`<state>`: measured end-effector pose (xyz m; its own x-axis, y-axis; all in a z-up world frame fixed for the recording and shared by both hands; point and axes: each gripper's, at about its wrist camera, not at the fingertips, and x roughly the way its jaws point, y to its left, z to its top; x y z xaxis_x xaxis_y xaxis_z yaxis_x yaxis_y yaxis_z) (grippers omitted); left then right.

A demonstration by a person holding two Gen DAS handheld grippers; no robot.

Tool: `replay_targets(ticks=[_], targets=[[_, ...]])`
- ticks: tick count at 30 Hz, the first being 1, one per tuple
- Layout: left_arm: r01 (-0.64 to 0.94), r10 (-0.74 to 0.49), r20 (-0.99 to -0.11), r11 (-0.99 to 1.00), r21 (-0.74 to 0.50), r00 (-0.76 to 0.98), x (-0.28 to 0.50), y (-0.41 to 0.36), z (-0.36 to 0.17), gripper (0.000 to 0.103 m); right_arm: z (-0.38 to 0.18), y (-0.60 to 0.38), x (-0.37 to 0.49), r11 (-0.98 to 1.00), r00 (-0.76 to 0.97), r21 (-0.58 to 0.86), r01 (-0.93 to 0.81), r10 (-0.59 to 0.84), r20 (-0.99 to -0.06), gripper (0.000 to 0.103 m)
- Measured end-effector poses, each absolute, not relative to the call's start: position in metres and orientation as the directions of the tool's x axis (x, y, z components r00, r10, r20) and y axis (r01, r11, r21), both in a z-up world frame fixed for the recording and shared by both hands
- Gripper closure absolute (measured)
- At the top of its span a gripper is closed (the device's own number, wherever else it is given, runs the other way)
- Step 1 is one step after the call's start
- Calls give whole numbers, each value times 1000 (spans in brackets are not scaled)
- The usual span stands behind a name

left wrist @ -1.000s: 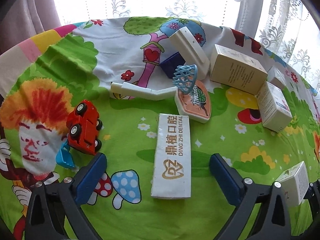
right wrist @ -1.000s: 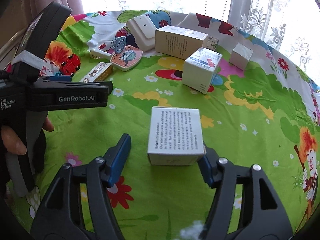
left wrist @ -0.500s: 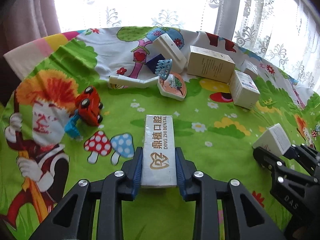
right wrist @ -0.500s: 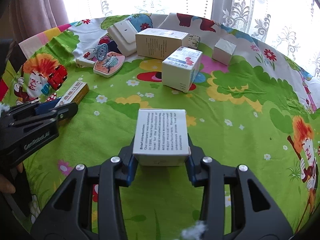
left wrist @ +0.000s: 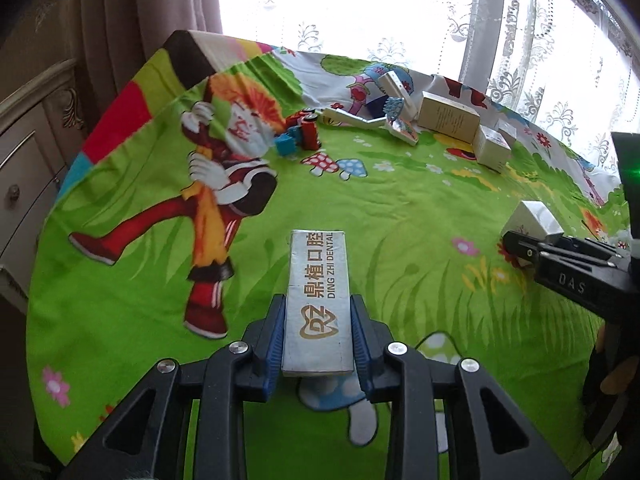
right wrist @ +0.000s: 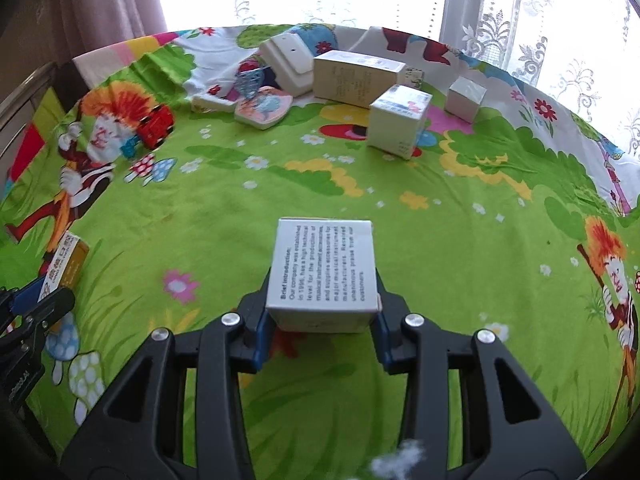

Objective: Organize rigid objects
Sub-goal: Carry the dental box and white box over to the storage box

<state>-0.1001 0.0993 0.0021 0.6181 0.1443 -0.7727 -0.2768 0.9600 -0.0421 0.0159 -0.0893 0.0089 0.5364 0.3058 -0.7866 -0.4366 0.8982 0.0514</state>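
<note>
My left gripper (left wrist: 318, 332) is shut on a long white dental box (left wrist: 319, 300) with gold lettering, held just above the green cartoon cloth (left wrist: 400, 208). Both blue pads press its long sides. In the right wrist view my right gripper (right wrist: 322, 312) is shut on a white box with black print (right wrist: 324, 268), also clamped at both sides. The left gripper with its box (right wrist: 64, 264) shows at that view's left edge. The right gripper (left wrist: 532, 240) with the white box (left wrist: 534, 220) appears at the right of the left wrist view.
At the far side of the cloth lie a red toy car (left wrist: 308, 130), a white strip (left wrist: 352, 118), a pink case (right wrist: 262, 108), a white flat device (right wrist: 290, 62), a tan box (right wrist: 354, 76) and two smaller white boxes (right wrist: 400, 120). A cabinet (left wrist: 24, 152) stands left; curtains behind.
Both grippers went from open around their boxes to shut on them. The left gripper has since carried the dental box back toward the near side, away from the pile; the right moved back slightly.
</note>
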Motion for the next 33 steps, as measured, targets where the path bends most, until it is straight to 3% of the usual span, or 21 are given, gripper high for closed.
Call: replay_targets(ticks=[13,33], targets=[[-273,180,-747,962,-3,640,-158,85,26,71,39,-76,-109,794,482,109,-599,465,-743,58],[-154,193,-531,981,117,825,-203,7,128,71,146,-163,-180,838,711,101,-537,513,-481,58]])
